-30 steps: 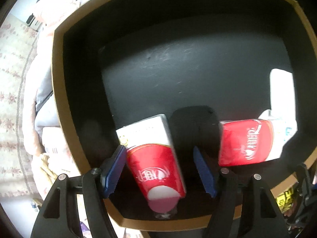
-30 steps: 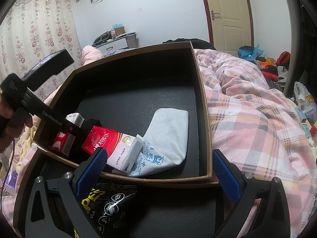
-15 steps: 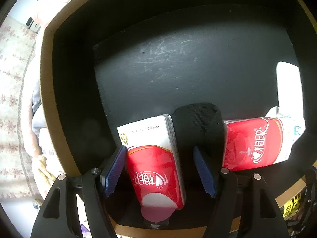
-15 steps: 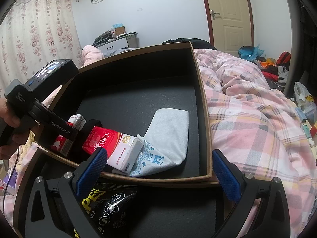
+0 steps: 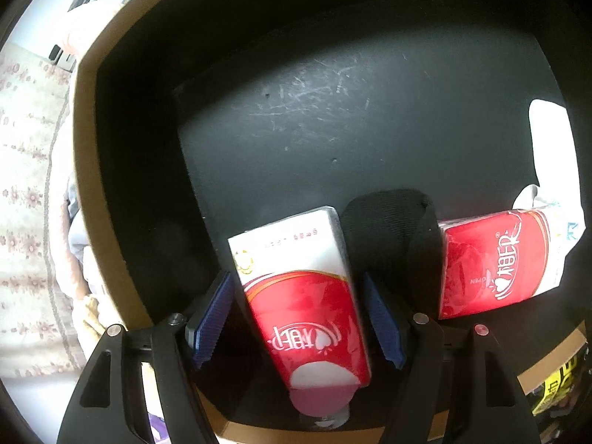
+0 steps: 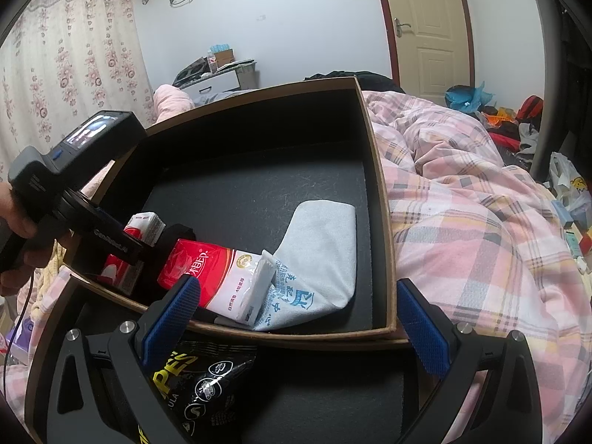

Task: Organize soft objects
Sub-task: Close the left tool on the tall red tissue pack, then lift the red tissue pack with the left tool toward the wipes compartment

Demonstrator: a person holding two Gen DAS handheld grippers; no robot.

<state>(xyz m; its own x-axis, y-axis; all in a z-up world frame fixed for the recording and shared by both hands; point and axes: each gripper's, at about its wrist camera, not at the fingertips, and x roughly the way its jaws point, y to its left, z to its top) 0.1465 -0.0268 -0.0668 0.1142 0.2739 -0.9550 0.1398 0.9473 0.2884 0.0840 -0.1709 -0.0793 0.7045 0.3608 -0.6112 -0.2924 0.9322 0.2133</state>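
Observation:
A black box with brown rim (image 5: 83,170) (image 6: 381,192) lies on the bed. My left gripper (image 5: 298,318) is open inside its near left corner, jaws on either side of a red and white tissue pack (image 5: 303,296) (image 6: 142,227) without gripping it. A black soft item (image 5: 388,222) lies beside it, then a second red tissue pack (image 5: 495,262) (image 6: 211,273), a printed white packet (image 6: 292,301) and a pale folded cloth (image 6: 325,236). My right gripper (image 6: 296,318) is open and empty, hovering at the box's near rim.
A second black tray (image 6: 333,399) sits in front, with a black snack bag (image 6: 199,381) in it. A pink plaid quilt (image 6: 481,229) covers the bed to the right. Floral curtains (image 6: 66,74) hang at the left.
My left gripper has pushed a little deeper into the box with the tissue pack between its open jaws. The right gripper has not moved.

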